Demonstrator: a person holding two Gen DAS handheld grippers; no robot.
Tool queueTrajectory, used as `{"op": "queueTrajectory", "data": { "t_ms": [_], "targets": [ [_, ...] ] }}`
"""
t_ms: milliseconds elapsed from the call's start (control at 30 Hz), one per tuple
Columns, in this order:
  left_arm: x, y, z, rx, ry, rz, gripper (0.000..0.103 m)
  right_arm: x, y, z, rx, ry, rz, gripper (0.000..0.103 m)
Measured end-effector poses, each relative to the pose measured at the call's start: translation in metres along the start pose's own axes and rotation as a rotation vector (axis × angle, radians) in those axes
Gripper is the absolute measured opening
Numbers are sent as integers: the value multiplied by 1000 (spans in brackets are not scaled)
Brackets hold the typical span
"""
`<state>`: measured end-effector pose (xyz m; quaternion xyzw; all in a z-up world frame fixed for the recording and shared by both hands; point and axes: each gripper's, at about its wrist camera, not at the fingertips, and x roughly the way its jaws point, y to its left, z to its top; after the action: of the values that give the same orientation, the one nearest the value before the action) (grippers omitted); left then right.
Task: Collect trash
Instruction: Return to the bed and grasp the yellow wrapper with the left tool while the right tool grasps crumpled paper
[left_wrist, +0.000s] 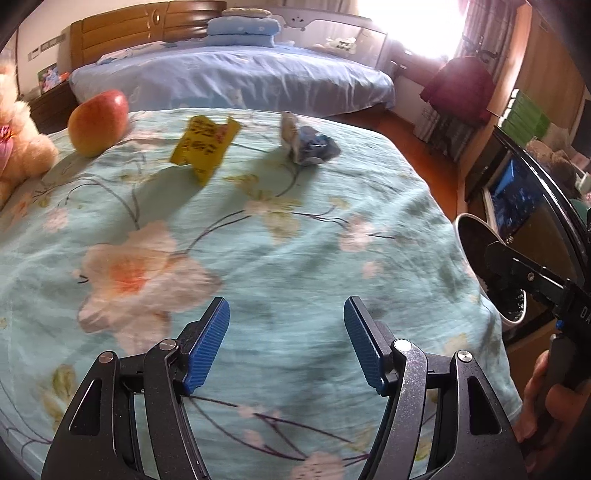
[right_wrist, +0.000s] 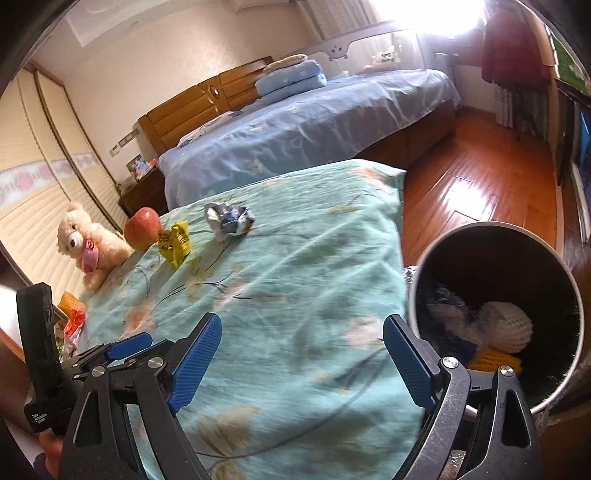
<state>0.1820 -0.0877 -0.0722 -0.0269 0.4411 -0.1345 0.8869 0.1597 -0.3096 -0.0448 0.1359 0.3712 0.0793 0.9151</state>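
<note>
Both claws hang over the floral teal-covered surface (left_wrist: 295, 229). The left claw (left_wrist: 286, 345) stands partly open and empty; the right claw (right_wrist: 301, 360) gapes wide, also empty. A torn yellow wrapper (left_wrist: 205, 146) and a crumpled silver-blue foil wrapper (left_wrist: 308, 142) lie in the upper middle. The round black-lined bin (right_wrist: 495, 258) sits lower right, holding trash
</note>
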Motion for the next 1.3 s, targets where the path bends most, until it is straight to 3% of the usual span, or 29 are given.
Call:
{"op": "queueTrajectory", "data": {
  "t_ms": [600,1300],
  "targets": [
    [6,55,21,-81,-19,58,68,55,44,12,-72,70,39,91],
    [29,87,58,-109,-26,86,68,102,60,44,-86,96,59,91]
  ]
}}
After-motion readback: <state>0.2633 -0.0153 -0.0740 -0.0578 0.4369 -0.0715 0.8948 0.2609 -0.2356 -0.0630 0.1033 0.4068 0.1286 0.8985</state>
